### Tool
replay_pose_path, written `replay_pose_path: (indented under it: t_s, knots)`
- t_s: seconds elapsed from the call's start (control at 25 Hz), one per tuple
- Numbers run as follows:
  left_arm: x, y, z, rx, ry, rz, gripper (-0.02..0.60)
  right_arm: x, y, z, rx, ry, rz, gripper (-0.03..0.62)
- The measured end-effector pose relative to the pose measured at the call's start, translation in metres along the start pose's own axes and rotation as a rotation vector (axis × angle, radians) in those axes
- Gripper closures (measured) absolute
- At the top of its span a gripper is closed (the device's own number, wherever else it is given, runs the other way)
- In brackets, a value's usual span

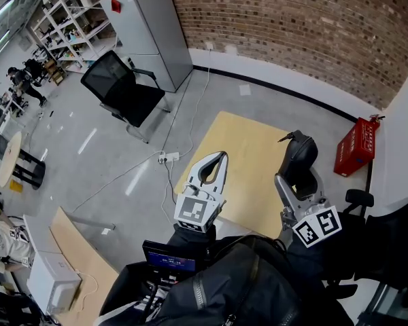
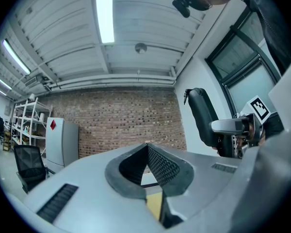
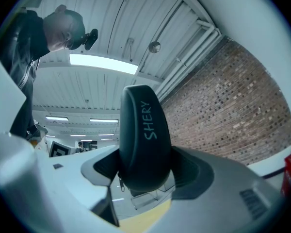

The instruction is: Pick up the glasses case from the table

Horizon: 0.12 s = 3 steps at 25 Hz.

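My right gripper (image 1: 298, 156) is shut on a dark glasses case (image 1: 297, 159), held up above the light wooden table (image 1: 251, 161). In the right gripper view the case (image 3: 144, 137) stands upright between the jaws, with pale lettering on its side. My left gripper (image 1: 215, 165) hangs over the table's left half with its jaws closed and nothing between them. In the left gripper view its ribbed pads (image 2: 161, 165) meet at the tips, and the case (image 2: 203, 114) in the other gripper shows at the right.
A black office chair (image 1: 120, 87) and a grey cabinet (image 1: 151, 29) stand on the floor to the left. A power strip (image 1: 169, 157) with cables lies beside the table. A red box (image 1: 356, 146) sits by the brick wall at right. Shelving (image 1: 68, 19) fills the far left.
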<state>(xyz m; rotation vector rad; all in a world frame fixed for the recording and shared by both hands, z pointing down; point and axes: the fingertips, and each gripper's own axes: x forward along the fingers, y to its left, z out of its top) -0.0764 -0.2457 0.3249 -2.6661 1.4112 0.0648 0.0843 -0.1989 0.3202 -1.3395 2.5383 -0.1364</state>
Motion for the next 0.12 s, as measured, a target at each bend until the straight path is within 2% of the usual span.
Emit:
replay_pose_path:
  t_s: [0.12]
  knots:
    - [0.0015, 0.0000, -0.0031, -0.009, 0.011, -0.002, 0.583, 0.0003, -0.0026, -0.0028, 0.007, 0.002, -0.005, 0.263]
